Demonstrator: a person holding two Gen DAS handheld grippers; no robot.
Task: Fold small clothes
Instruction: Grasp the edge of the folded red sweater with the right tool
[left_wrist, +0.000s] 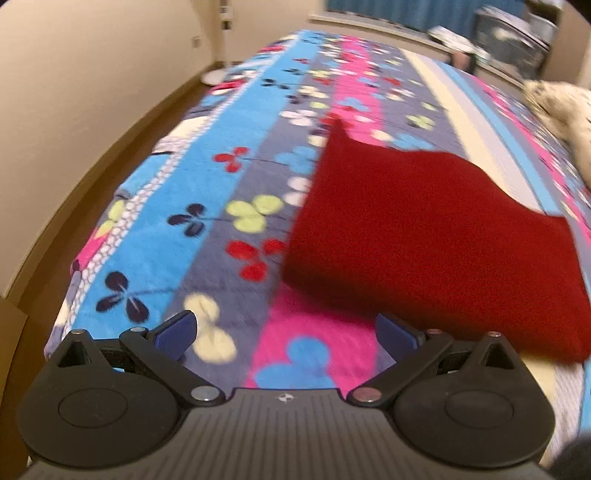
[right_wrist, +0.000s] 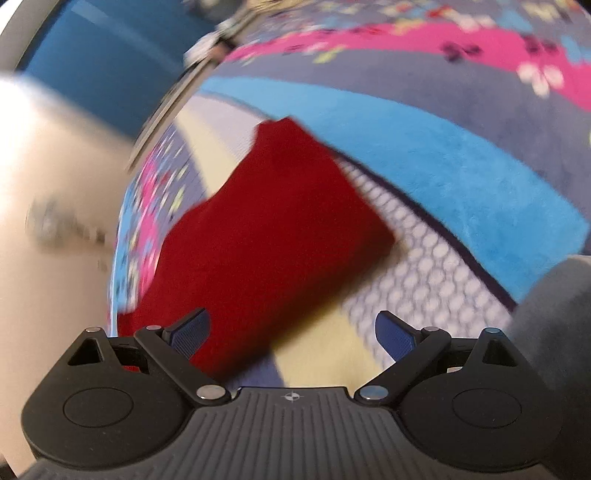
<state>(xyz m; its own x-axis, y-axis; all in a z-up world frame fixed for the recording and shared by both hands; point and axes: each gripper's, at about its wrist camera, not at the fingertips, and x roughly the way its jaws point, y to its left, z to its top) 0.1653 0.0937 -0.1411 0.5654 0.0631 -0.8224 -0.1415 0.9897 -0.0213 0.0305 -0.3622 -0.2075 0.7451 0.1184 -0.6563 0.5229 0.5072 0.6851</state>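
A dark red folded cloth (left_wrist: 424, 229) lies on a bed covered by a striped flowered blanket (left_wrist: 207, 192). In the left wrist view it lies ahead and to the right of my left gripper (left_wrist: 286, 334), which is open and empty above the blanket, its right finger near the cloth's near edge. In the right wrist view the same red cloth (right_wrist: 266, 236) lies ahead and to the left of my right gripper (right_wrist: 293, 334), which is open and empty. Its left fingertip (right_wrist: 192, 330) is over the cloth's near end. Both views are blurred.
A cream wall and wooden skirting run along the bed's left side (left_wrist: 74, 122). A white fan base (left_wrist: 218, 75) stands on the floor at the far end. A pale fluffy thing (left_wrist: 557, 107) lies at the far right of the bed. Blue curtains (right_wrist: 110, 66) hang behind.
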